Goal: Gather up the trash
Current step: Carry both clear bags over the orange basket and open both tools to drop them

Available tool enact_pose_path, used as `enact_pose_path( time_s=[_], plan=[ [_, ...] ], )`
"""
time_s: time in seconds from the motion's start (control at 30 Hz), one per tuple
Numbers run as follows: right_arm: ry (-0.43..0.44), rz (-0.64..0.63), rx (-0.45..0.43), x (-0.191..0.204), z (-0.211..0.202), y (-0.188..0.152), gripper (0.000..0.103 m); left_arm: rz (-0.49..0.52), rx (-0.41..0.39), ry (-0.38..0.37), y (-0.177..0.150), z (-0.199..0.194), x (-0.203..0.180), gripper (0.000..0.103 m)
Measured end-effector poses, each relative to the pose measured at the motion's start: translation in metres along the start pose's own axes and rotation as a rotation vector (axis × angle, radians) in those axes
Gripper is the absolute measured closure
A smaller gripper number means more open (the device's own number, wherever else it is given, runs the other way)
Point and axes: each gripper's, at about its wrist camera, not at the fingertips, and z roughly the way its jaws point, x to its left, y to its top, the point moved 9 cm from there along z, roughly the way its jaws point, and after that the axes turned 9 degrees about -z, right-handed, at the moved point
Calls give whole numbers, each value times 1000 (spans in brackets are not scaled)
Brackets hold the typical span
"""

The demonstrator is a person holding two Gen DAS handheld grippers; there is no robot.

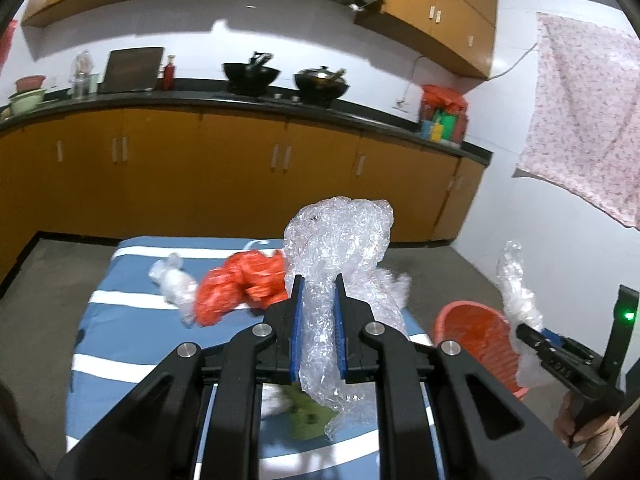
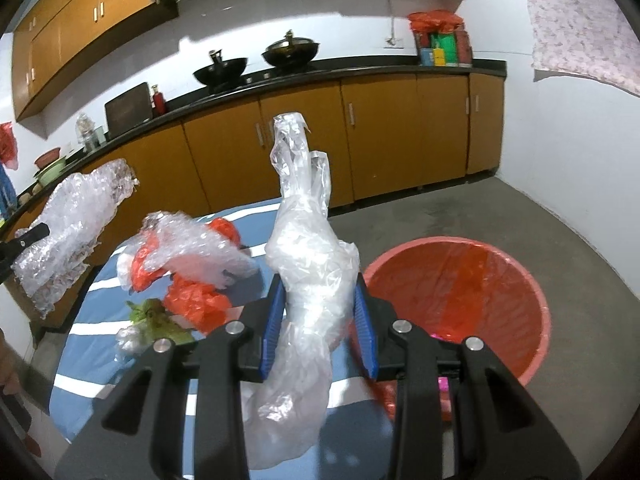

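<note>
the left gripper (image 1: 318, 286) pinches a wad of bubble wrap (image 1: 338, 248) above the blue striped table (image 1: 120, 344), where a red bag (image 1: 236, 286) lies, while the right gripper (image 1: 538, 338) holds clear plastic (image 1: 518, 292) over the red bin (image 1: 476, 332).

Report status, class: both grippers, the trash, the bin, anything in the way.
Left gripper shut on bubble wrap. Right gripper shut on clear plastic bag. Red bin open beside table, path clear. Red bag, scraps left on striped cloth.
</note>
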Motion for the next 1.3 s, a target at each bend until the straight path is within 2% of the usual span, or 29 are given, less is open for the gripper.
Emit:
enact_pose_path(
  time_s=[0.37, 0.67, 0.87, 1.3],
  plan=[
    [-91, 56, -1, -62, -13, -8, 69, 65, 30, -138, -14, 26, -87, 90],
    [-160, 97, 20, -112, -14, -21, 69, 109, 104, -237, -45, 63, -151, 90],
    [-188, 129, 43, -136, -4, -31, 69, 135, 155, -273, -68, 83, -176, 90],
    [-214, 171, 74, -170, 25, -45, 69, 172, 258, -306, -107, 130, -205, 90]
  ],
)
